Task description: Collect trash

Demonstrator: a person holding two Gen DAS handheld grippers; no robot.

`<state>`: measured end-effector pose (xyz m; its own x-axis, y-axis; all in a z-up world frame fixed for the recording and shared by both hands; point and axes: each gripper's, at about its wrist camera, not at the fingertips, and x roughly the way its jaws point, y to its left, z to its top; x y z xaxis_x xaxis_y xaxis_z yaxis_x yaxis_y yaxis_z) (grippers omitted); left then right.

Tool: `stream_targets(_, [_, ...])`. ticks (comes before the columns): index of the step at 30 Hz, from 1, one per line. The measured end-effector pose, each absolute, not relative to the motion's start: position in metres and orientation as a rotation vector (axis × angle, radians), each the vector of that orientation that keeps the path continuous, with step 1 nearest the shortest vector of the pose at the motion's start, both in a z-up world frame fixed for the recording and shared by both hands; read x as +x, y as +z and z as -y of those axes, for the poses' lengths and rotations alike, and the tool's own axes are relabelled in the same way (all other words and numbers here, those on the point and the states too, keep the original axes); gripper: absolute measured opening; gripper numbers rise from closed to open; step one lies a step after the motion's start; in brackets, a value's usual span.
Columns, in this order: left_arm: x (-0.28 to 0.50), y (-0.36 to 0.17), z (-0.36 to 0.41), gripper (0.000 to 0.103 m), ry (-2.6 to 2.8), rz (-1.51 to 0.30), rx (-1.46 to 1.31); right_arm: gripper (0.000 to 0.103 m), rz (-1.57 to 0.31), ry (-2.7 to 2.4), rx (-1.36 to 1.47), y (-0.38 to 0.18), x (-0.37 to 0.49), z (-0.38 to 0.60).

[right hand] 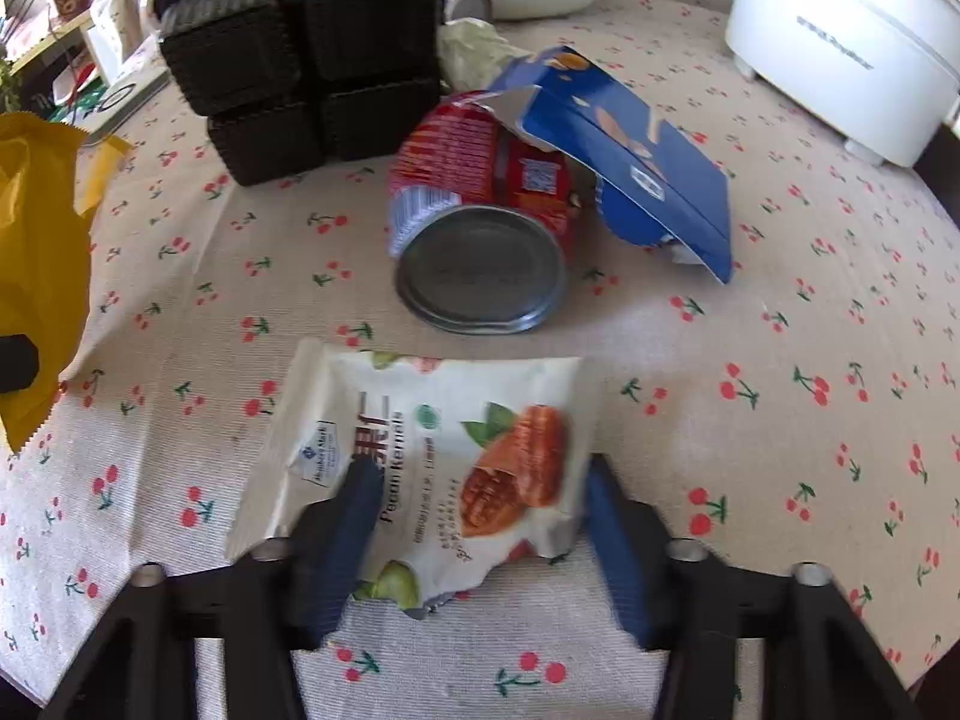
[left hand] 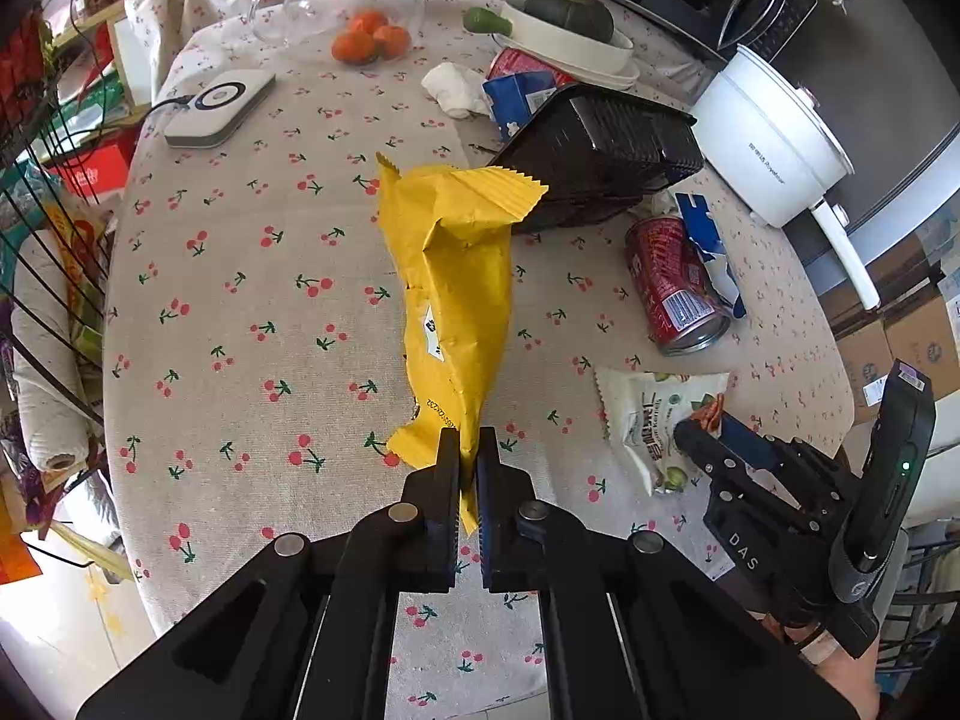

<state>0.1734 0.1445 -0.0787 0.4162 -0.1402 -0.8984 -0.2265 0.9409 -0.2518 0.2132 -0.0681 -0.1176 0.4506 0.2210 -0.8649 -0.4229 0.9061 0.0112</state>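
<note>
My left gripper (left hand: 467, 441) is shut on the lower end of a yellow snack wrapper (left hand: 450, 276), which hangs lifted above the cherry-print tablecloth (left hand: 240, 300); the same wrapper (right hand: 36, 240) shows at the left edge of the right wrist view. A white pecan-kernel packet (right hand: 420, 462) lies flat on the cloth. My right gripper (right hand: 480, 468) straddles its near half, one blue finger over its left part and one at its right edge, and the packet is not lifted or crushed. Seen from the left wrist, that right gripper (left hand: 696, 435) rests at the packet (left hand: 648, 420).
A red can (right hand: 480, 198) lies on its side just beyond the packet, with a torn blue carton (right hand: 630, 144) leaning on it. Farther back are a black plastic tray (right hand: 300, 60), a white cooker pot (right hand: 840, 42), crumpled tissue (left hand: 456, 87), tangerines (left hand: 369, 39) and a white device (left hand: 219, 105).
</note>
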Motion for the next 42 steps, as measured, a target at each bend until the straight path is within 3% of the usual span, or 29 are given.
stream_targets(1, [0.173, -0.078, -0.143, 0.003, 0.053, -1.146, -0.358, 0.021, -1.030, 0.401, -0.224, -0.116, 0.213, 0.069])
stream_targets(3, [0.173, -0.077, -0.141, 0.003, 0.044, -1.143, -0.357, 0.015, -1.036, 0.403, -0.228, -0.113, 0.212, 0.074])
stream_targets(24, [0.152, -0.048, -0.103, 0.002, -0.081, -1.079, -0.353, 0.009, -0.930, 0.357, -0.119, -0.042, 0.182, 0.158])
stream_targets(36, [0.150, -0.043, -0.016, 0.002, -0.232, -1.080, -0.275, 0.009, -0.894, 0.264, -0.058, -0.014, 0.155, 0.243])
stream_targets(39, [0.152, -0.045, 0.004, 0.002, -0.251, -1.085, -0.246, 0.010, -0.920, 0.279, -0.024, -0.020, 0.152, 0.262])
stream_targets(40, [0.153, -0.045, 0.007, 0.002, -0.251, -1.085, -0.241, 0.015, -0.939, 0.277, -0.001, -0.024, 0.153, 0.267])
stream_targets(41, [0.153, -0.046, 0.009, 0.002, -0.250, -1.084, -0.239, 0.023, -0.970, 0.272, 0.021, -0.029, 0.155, 0.271])
stream_targets(42, [0.154, -0.046, 0.010, 0.002, -0.248, -1.085, -0.240, 0.048, -0.988, 0.268, 0.037, -0.032, 0.157, 0.273])
